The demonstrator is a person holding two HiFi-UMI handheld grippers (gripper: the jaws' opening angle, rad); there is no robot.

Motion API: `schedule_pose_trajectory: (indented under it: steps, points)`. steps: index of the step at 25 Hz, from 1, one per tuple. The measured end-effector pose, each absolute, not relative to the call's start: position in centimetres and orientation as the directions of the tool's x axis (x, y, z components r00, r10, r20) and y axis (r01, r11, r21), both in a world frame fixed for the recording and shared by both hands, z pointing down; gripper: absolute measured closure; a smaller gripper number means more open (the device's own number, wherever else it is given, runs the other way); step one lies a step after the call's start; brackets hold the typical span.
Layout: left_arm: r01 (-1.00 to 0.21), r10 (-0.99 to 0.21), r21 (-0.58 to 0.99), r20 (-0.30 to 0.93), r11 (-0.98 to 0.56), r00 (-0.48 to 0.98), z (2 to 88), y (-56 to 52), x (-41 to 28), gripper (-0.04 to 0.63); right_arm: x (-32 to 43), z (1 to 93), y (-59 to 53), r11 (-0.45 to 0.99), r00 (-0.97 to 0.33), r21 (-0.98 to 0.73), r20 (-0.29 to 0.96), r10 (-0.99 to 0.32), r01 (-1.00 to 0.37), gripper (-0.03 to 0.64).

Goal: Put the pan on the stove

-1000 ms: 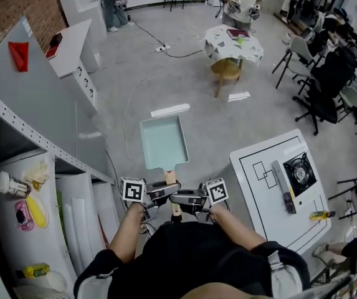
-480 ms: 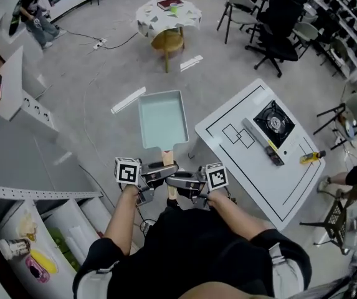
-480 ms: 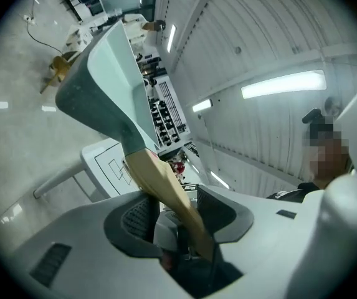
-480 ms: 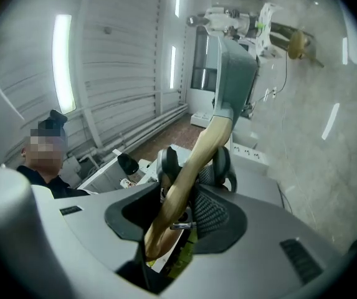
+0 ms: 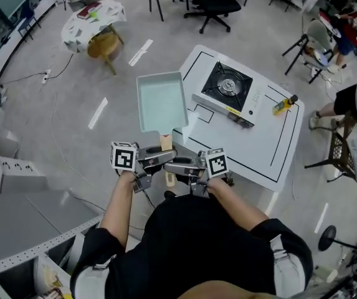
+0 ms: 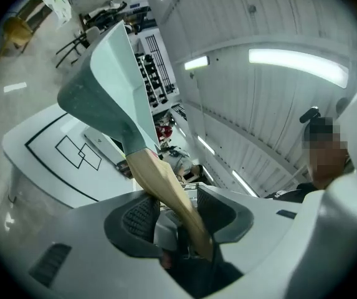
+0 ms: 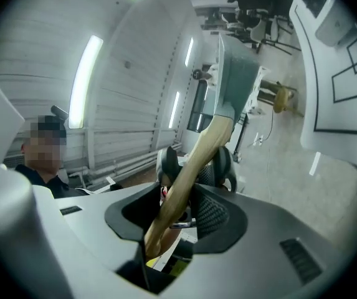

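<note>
Closest to the viewer, the left tool and the right tool faced each other, each clenched on the wooden handle of a pale green rectangular pan. The pan was held in the air above the floor, just beside the white worktop's left edge. Further off, a black stove sat near the worktop's far left corner, and a yellow bottle lay by its far right corner.

Operator wearing a black short-sleeved top; the left hand-held gripper and right hand-held gripper are grey-bodied, each carrying a white cube printed with black square markers.
</note>
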State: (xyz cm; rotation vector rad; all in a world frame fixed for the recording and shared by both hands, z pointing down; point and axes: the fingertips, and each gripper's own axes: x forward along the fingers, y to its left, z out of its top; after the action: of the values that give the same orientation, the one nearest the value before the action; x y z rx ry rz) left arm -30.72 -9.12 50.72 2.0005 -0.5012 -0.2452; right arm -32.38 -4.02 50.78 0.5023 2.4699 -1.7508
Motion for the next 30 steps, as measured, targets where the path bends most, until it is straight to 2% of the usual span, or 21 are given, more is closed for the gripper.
schedule_pose_trajectory:
  steps: [6,11,18,30]
  points:
    - [-0.170,-0.268,0.876,0.049,-0.451,0.962,52.3,-15.3,-24.3,0.394,-26.8,51.7,-10.5,0.325,-0.963,-0.908,-0.266,0.037,0.264,0.449]
    - [-0.133,-0.148,0.885,0.074,-0.446,0.986,53.3,-19.2,-20.2,0.394,-23.3,52.9,-14.8,0.336,-0.967,-0.917,-0.249,-0.057,0.217,0.453]
    - [-0.069,-0.038,0.904,0.058,-0.422,0.998,55.6,-24.2,-16.8,0.394,-20.5,55.0,-20.3,0.334,-0.958,-0.929,-0.225,-0.177,0.157,0.451]
    - [-0.055,0.089,0.921,0.096,-0.386,0.991,59.8,-30.7,-15.1,0.394,-19.3,59.3,-27.4,0.312,-0.929,-0.942,-0.218,-0.300,0.121,0.451]
